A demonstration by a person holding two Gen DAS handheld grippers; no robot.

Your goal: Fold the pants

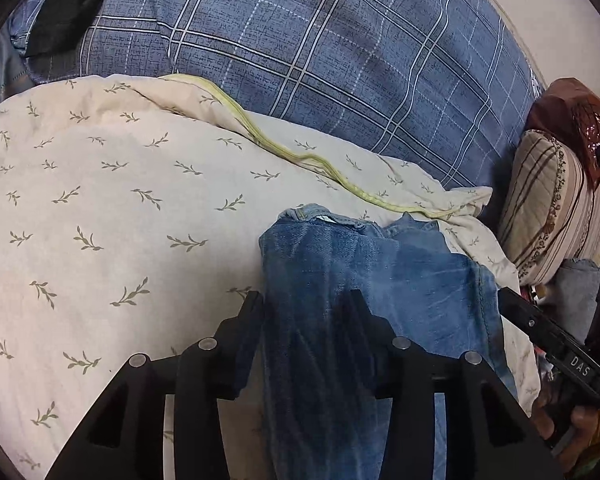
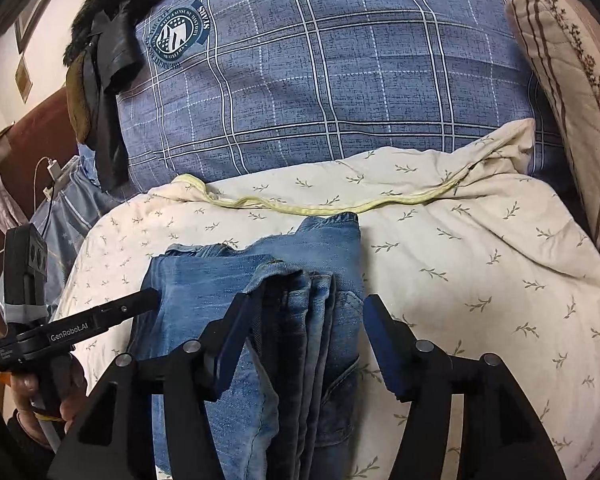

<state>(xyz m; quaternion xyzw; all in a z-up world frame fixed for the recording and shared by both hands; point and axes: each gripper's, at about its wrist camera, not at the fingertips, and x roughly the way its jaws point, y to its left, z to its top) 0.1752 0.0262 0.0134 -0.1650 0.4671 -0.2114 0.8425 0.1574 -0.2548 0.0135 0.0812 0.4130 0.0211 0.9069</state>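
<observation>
The jeans [image 1: 364, 280] lie folded on a cream quilt [image 1: 100, 200] with a leaf print, which sits on a bed in front of a big blue plaid pillow [image 1: 320, 40]. A yellowish zipper edge [image 1: 284, 152] runs along the quilt's far side, just past the jeans.

The left gripper [image 1: 306, 304] has both fingers spread wide, and a fold of denim hangs up between them. The left finger [image 1: 244, 328] sits right at the denim's edge and the other one looks pressed against the cloth, but whether it's actually pinching anything can't be told from this view.

The right gripper [image 2: 312, 312] is open too. Several stacked layers of the jeans [image 2: 300, 320] rise between its fingers, and the right finger [image 2: 384, 340] stands clear of the cloth with quilt [image 2: 480, 260] showing in the gap. The left finger [image 2: 236, 332] touches the outermost layer.

In the right wrist view the left gripper [image 2: 148, 300] pokes in from the left, its tip at the jeans' side edge. A striped cushion [image 2: 560, 80] leans against the pillow [image 2: 320, 80] on the right, and some black clothing [image 2: 104, 80] drapes over the pillow's left corner.
</observation>
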